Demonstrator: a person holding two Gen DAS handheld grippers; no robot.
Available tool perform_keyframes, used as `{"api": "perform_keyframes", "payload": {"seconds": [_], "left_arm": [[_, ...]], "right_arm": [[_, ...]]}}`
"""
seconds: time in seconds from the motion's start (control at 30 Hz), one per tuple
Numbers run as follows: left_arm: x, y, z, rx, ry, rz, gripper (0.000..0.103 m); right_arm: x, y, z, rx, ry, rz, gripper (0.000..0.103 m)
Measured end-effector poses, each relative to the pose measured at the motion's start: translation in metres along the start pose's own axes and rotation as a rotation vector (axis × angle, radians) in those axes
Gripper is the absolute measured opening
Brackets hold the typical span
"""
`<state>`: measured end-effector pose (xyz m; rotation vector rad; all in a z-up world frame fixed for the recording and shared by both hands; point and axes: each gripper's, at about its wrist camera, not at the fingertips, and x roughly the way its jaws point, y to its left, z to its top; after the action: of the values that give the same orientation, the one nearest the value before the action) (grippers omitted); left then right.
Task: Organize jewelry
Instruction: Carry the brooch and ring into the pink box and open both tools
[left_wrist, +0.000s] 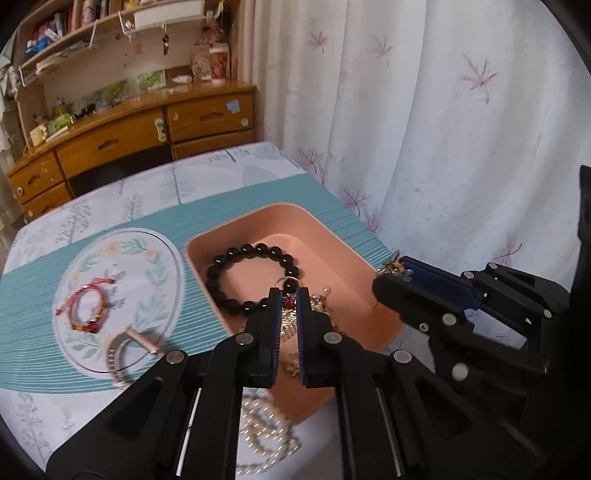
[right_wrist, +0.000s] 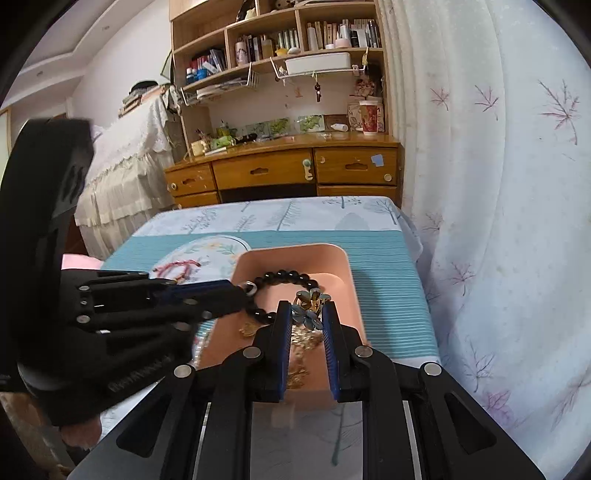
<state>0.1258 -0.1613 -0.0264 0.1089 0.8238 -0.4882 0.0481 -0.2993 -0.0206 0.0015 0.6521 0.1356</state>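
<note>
Both grippers over the pink tray (left_wrist: 343, 236) to drop pieces in: left gripper (left_wrist: 289, 295) jaws clenched on a gold chain (left_wrist: 288, 321), right gripper (right_wrist: 306, 310) jaws grasping a blue flower piece (right_wrist: 308, 317).

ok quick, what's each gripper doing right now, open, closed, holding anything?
Left gripper: shut on a gold chain with a red bead.
Right gripper: shut on a blue flower piece, over the pink tray.

Left claw (left_wrist: 289, 295) and right claw (right_wrist: 305, 314), both narrowly parted.
</note>
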Motion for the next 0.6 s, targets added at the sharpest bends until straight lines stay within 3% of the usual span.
{"api": "perform_keyframes", "payload": {"seconds": [0.2,0.27,0.43,0.6], "left_arm": [[0.023,0.001,-0.003,-0.018,0.072,0.004,0.007],[0.026,0.006,-0.004,-0.034,0.096,0.005,0.013],[0.026,0.019,-0.007,-0.080,0.099,0.015,0.042],[0.017,0.020,-0.010,-0.089,0.093,0.007,0.043]], "right_arm": [[0.023,-0.007,-0.002,-0.025,0.036,-0.002,0.022],[0.028,0.001,-0.004,-0.028,0.040,0.003,0.022],[0.027,0.002,-0.008,-0.005,0.038,0.023,0.023],[0.019,0.001,-0.008,0.004,0.036,0.029,0.024]]}}
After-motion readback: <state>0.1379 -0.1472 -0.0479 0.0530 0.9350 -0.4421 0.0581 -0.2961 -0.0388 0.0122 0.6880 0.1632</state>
